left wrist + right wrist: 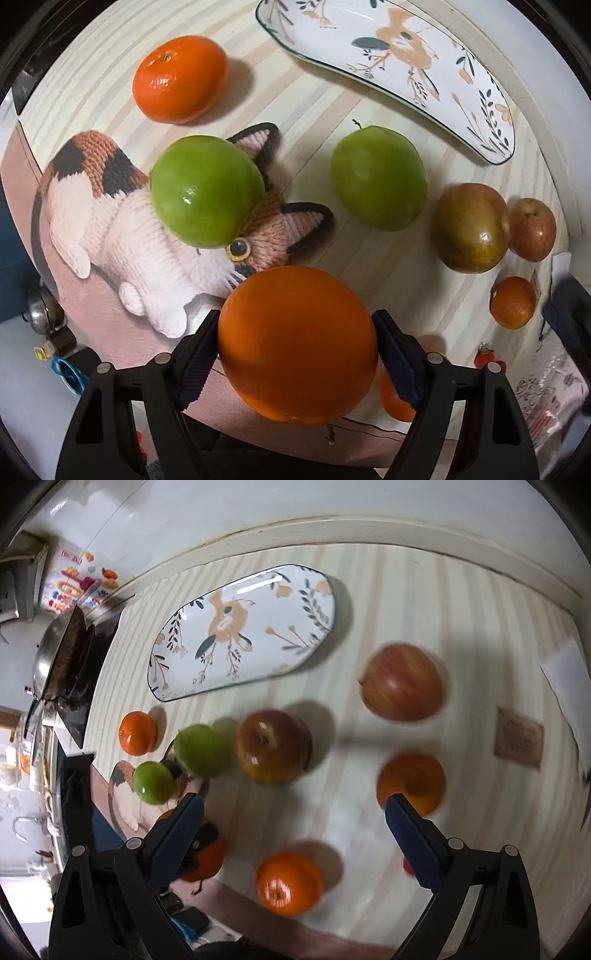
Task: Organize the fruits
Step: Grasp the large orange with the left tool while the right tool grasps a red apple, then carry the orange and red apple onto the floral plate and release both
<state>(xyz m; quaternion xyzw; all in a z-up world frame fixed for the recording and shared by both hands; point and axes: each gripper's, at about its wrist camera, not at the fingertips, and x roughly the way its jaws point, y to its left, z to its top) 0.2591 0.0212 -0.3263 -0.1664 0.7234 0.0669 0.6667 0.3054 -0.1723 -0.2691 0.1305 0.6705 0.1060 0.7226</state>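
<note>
My left gripper [295, 332] is shut on a large orange [297, 345] and holds it above the table. Past it lie two green apples [207, 192] [378, 177], a mandarin [180, 78], a brownish apple [471, 227], a red apple [532, 229] and a small orange [512, 302]. My right gripper [293, 805] is open and empty above the table. Below it lie an orange [290, 883], another orange [412, 782], a brownish apple [273, 751], a red apple [402, 682], two green apples [201, 750] [153, 782] and a mandarin [137, 733]. The left gripper's orange [207, 856] shows behind my left finger.
A white oval flowered plate [476, 107] [258, 657] lies at the back of the striped table. A picture of a knitted calico cat [110, 229] lies under one green apple. A pan on a stove [59, 653] stands far left. A brown card [519, 736] lies at the right.
</note>
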